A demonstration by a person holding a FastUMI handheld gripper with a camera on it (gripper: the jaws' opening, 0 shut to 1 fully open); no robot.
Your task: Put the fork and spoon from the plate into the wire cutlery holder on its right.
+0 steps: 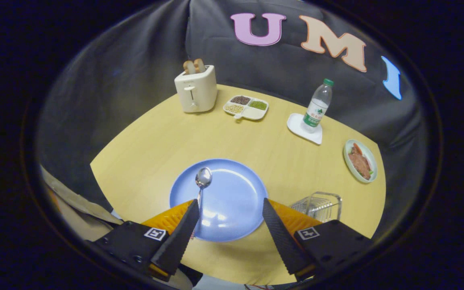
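The tool hangs with fingers spread wide over the blue plate at lower centre, likely lining up on the spoon just inside its left finger; the wire cutlery holder waits lower right.

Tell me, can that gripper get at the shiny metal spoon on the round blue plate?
Probably yes. The gripper is open above the round blue plate, and the shiny metal spoon lies bare beside its left finger, nothing covering it.
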